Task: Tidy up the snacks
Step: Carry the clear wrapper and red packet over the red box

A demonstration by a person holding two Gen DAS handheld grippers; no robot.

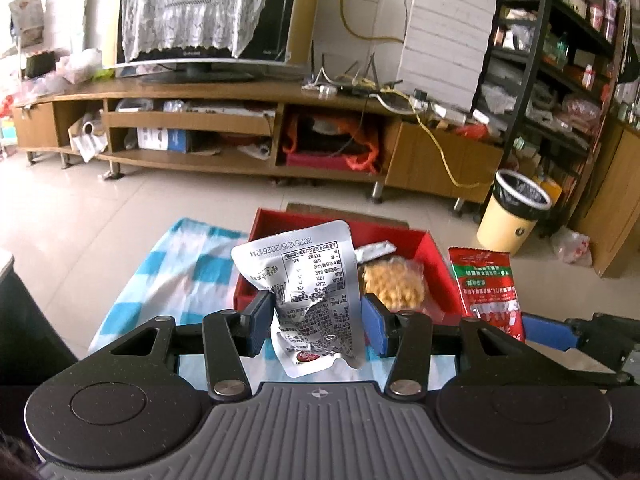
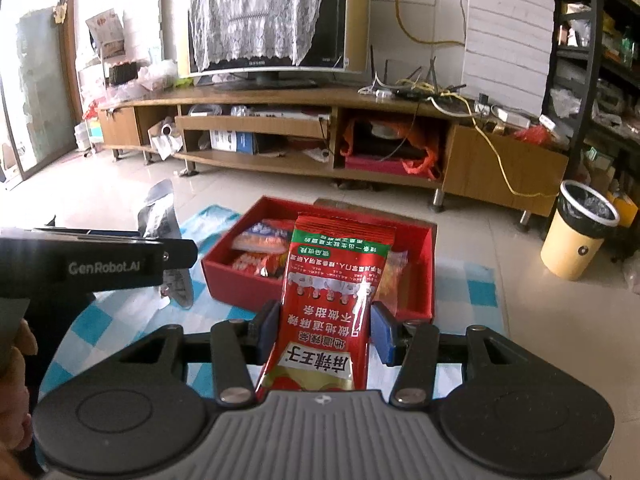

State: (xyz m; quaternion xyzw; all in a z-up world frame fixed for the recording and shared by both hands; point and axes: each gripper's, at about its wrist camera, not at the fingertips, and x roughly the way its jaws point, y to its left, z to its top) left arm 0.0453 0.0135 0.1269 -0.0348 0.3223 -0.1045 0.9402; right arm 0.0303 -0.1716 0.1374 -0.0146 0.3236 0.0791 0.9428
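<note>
Left wrist cam first: the left gripper (image 1: pixel 316 314) had its two blue pads clamped on a crinkled silver snack pouch (image 1: pixel 304 280), label side facing the lens and the print upside down. The pouch stood nearly upright, held just in front of the near wall of the red box (image 1: pixel 340 224), which sat at 12 o'clock from the gripper on a blue-and-white checked cloth (image 1: pixel 180 264). Inside the box at about 1 o'clock was a clear bag of yellow puffed snacks (image 1: pixel 394 284). Over at 3 o'clock a red snack packet (image 1: pixel 490 292) poked up, with a blue pad of the other tool right beside it. Background was a wooden TV stand (image 1: pixel 240 128) and a yellow bin (image 1: pixel 510 216) at 2 o'clock.

Right wrist cam: the right gripper (image 2: pixel 324 328) was squeezed onto that red snack packet (image 2: pixel 332 300), which stood upright between the pads and covered the middle of the red box (image 2: pixel 236 276). More red-and-orange packets (image 2: pixel 260 248) lay in the box at 11 o'clock. The left gripper's black body (image 2: pixel 100 264) came in from 9 o'clock, with the silver snack pouch (image 2: pixel 160 212) sticking out behind it. Same yellow bin (image 2: pixel 576 232) at 2 o'clock.
</note>
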